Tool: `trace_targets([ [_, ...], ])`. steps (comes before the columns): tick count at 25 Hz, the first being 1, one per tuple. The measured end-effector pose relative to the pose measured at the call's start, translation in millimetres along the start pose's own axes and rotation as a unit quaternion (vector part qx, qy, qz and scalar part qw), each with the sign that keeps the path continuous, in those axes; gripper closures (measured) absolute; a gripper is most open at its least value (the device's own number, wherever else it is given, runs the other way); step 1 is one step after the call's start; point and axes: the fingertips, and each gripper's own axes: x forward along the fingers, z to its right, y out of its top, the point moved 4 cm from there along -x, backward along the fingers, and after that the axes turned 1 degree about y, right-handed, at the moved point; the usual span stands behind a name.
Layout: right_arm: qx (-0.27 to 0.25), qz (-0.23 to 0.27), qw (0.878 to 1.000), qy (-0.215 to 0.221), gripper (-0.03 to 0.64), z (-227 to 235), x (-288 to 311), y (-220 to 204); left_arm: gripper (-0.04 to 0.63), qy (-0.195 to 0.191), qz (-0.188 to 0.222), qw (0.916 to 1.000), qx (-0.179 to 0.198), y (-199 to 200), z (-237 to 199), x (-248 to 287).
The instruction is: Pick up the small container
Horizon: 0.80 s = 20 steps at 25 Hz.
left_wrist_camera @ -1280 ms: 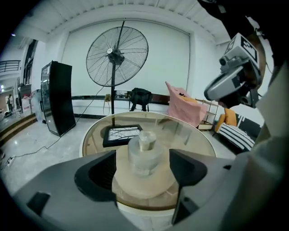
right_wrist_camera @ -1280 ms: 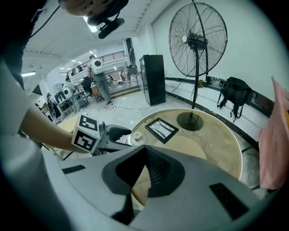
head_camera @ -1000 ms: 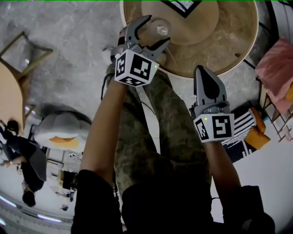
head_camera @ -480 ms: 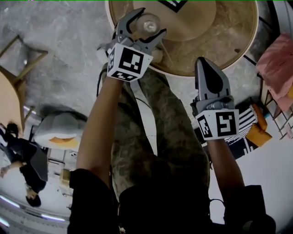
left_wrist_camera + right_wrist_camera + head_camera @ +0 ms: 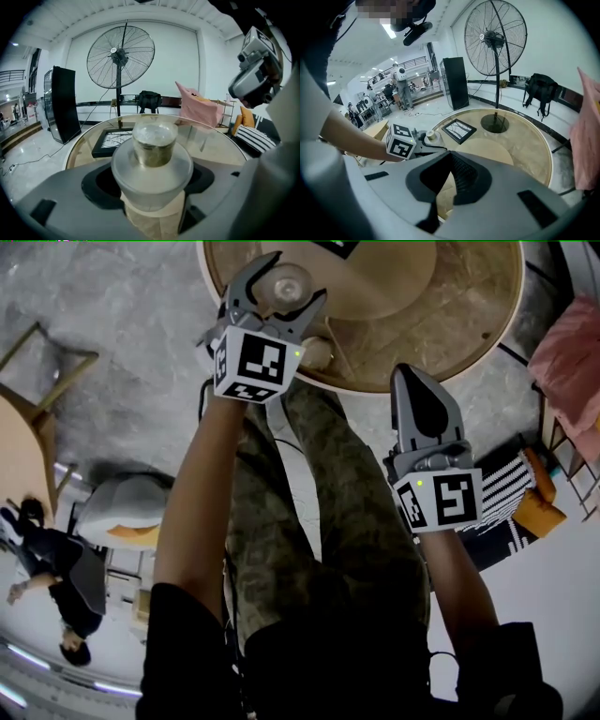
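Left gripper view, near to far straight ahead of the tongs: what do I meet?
Small clear lidded container → black picture frame lying on the round table → tall black pedestal fan → black bag.

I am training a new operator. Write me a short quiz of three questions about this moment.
1. True or false: the right gripper holds the container.
2. Where is the container? a) on the floor; b) on the table, between the open fingers of the left gripper; c) on the black frame.
3. Fill in: beyond the table stands a large ____ on a pole.

Key: 1 false, its fingers are shut and empty; 2 b; 3 fan.
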Motion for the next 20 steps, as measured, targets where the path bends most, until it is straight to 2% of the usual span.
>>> trace_targets([
  [4,0.005,0.008,1.0,-0.006,0.595,3.6,-10.3,-0.7,0.245,0.007,0.007,0.9995,-0.031,6.5,-1.0,-7.8],
  [8,0.008,0.026,0.999,-0.019,0.595,15.1,-26.0,10.7,0.245,0.022,0.018,0.9984,-0.048,34.5,0.6,-24.3],
  [15,0.042,0.071,0.996,-0.042,0.595,14.9,-74.3,70.2,0.245,0.03,0.033,0.9972,-0.059,118.3,10.4,-83.7],
  [20,0.064,0.101,0.989,-0.087,0.595,9.8,-121.6,115.7,0.245,0.008,0.064,0.9957,-0.066,193.9,18.9,-137.6],
])
